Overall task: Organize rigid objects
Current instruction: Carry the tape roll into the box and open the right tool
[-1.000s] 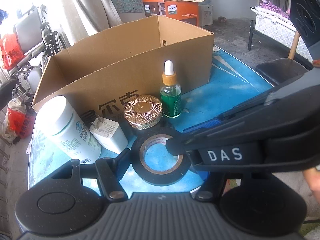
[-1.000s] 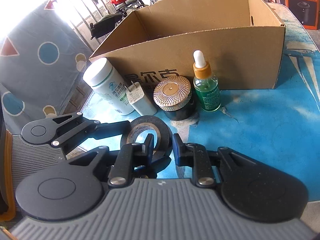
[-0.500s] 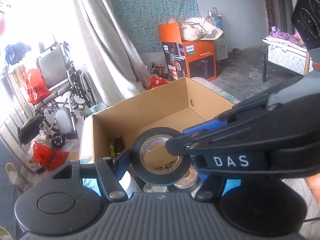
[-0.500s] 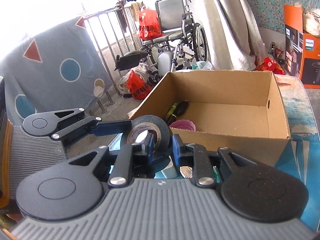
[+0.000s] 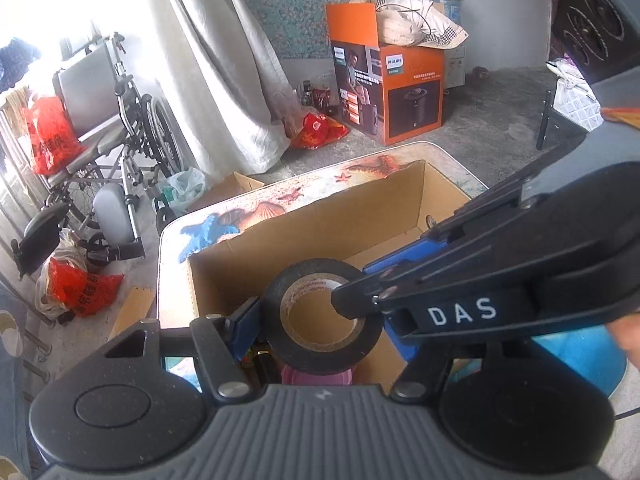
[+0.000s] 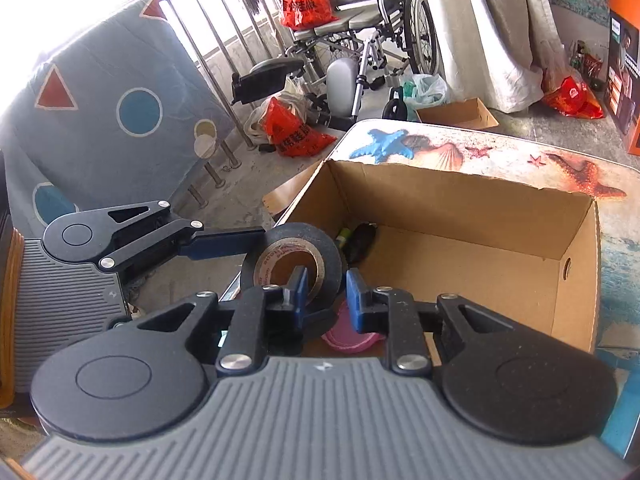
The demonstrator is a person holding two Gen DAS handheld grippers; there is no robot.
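A black tape roll [image 5: 322, 316] hangs in the air over the near left corner of the open cardboard box [image 5: 352, 216]. My left gripper [image 5: 322, 322] spans the roll from outside, its fingers against opposite sides. My right gripper [image 6: 324, 292] is shut on the roll's wall [image 6: 294, 256], one finger inside the hole, one outside. The right gripper also crosses the left wrist view [image 5: 480, 280]. Inside the box [image 6: 460, 216] lie a pink round thing [image 6: 352, 332] and dark small items [image 6: 358, 238].
The box stands on a table with a sea-star print cloth [image 6: 440, 148]. Beyond the table are a wheelchair [image 5: 104, 120], red bags [image 6: 292, 132], an orange Philips carton [image 5: 392, 92] and a curtain [image 5: 224, 60].
Both grippers lifted the tape roll off the table and carried it up and forward over the box. The bottles, jar and charger in front of the box have dropped out of view.
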